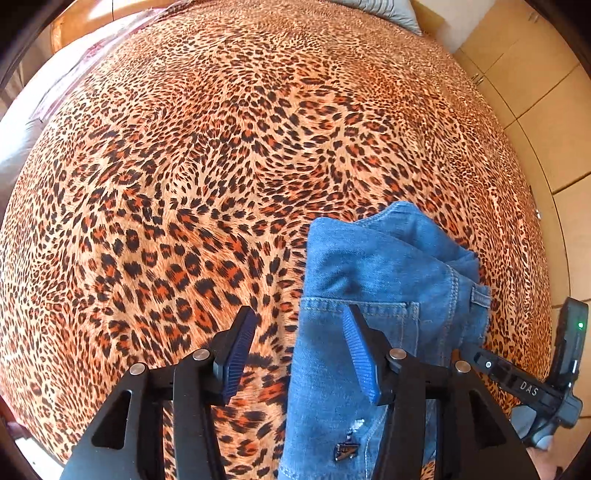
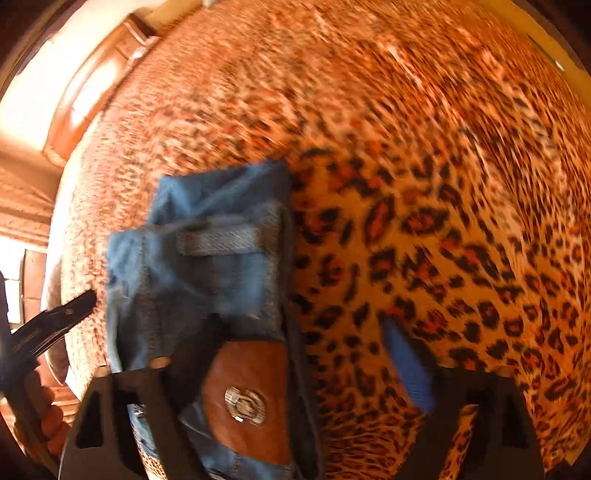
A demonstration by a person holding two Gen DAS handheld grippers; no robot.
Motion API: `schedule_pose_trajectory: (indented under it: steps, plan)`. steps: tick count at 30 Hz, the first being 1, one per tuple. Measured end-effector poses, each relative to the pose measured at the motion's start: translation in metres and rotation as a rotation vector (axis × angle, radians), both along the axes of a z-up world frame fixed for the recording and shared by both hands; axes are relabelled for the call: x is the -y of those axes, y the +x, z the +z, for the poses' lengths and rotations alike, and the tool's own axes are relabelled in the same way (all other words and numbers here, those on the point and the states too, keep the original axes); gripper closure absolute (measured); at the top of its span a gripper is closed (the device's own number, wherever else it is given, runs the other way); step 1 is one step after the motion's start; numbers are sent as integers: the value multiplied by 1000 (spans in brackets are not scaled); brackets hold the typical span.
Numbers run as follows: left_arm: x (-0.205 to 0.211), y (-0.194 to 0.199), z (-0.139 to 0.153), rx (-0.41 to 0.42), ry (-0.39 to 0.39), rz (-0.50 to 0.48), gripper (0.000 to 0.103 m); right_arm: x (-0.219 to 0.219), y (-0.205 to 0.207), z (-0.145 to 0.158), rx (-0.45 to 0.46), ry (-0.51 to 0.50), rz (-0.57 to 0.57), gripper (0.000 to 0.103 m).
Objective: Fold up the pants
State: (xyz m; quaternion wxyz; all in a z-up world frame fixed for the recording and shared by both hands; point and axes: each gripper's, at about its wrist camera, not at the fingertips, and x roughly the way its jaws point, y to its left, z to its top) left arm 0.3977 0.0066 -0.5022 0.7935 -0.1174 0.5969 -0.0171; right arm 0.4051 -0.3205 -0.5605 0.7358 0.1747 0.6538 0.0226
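Note:
Blue denim pants (image 1: 373, 280) lie in a folded bundle on the leopard-print bedspread (image 1: 207, 155). My left gripper (image 1: 299, 350) is open above them, its right finger (image 1: 360, 354) over the back pocket and its left finger (image 1: 238, 354) over the bedspread. In the blurred right wrist view the pants (image 2: 207, 251) show a belt loop and a brown leather patch (image 2: 247, 402). My right gripper (image 2: 303, 365) is open; its left finger is behind the denim, its right pad (image 2: 406, 365) over the bedspread. The right gripper's body also shows in the left wrist view (image 1: 532, 380).
The bed has a wooden headboard (image 2: 92, 96) and a grey pillow (image 1: 384, 11) at the far end. Tiled floor (image 1: 546, 122) runs along the bed's right side. The left gripper's tip (image 2: 55, 317) shows at the right view's left edge.

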Motion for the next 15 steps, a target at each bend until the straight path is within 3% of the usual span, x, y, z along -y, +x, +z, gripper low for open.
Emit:
schedule_pose_trajectory:
  steps: [6,10,15]
  plan:
    - [19,-11,-1,-2,31,-51,53,-22,-15,-3,50,-41,63,1]
    - [16,-11,3,-10,25,-44,53,-29,-29,-6,94,-25,24,0]
    - [12,-12,8,-12,43,-45,53,-28,-25,-13,72,-18,40,0]
